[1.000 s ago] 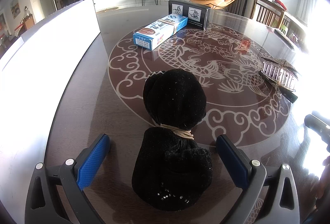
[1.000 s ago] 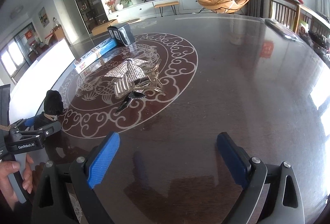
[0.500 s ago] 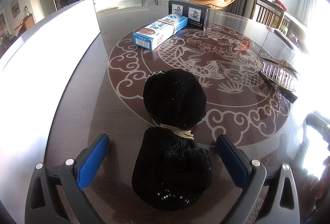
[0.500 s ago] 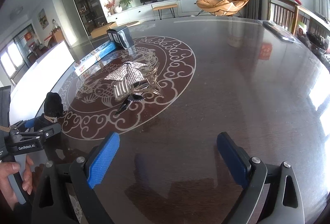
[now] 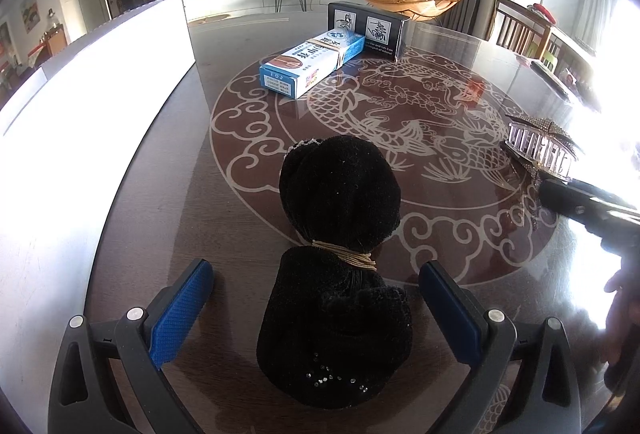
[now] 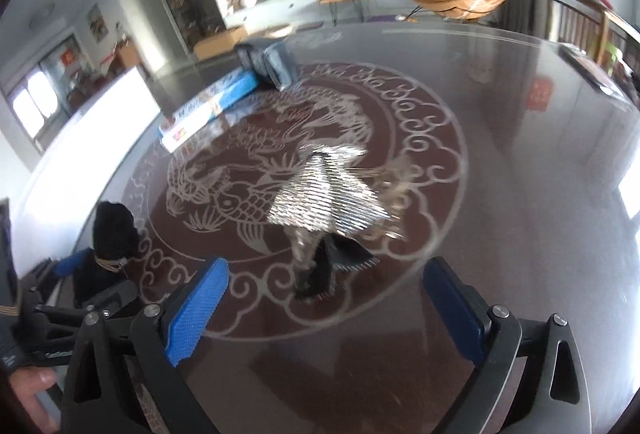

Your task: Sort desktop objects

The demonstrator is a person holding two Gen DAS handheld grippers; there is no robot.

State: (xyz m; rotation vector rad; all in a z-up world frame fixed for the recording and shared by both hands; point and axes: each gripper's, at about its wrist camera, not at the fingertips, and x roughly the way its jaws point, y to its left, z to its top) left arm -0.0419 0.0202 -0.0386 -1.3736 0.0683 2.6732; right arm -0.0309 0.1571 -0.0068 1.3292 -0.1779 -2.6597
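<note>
Right wrist view is blurred; the glittering hair clip (image 6: 320,194) on the table (image 6: 520,174) lacks detail. Right gripper (image 6: 324,308) gapes wide, empty. Left gripper (image 5: 316,304), also wide, straddles the black pouch (image 5: 340,274) untouched.

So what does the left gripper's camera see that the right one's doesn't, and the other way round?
Only the left view shows the left gripper open around the black plush item up close, with the labels on the black box clear.

Only the right view shows the right gripper open over bare table, and the glittery hair clip's fanned top.

Both show the blue carton, the hair clip, the plush item and the fish-patterned tabletop.
</note>
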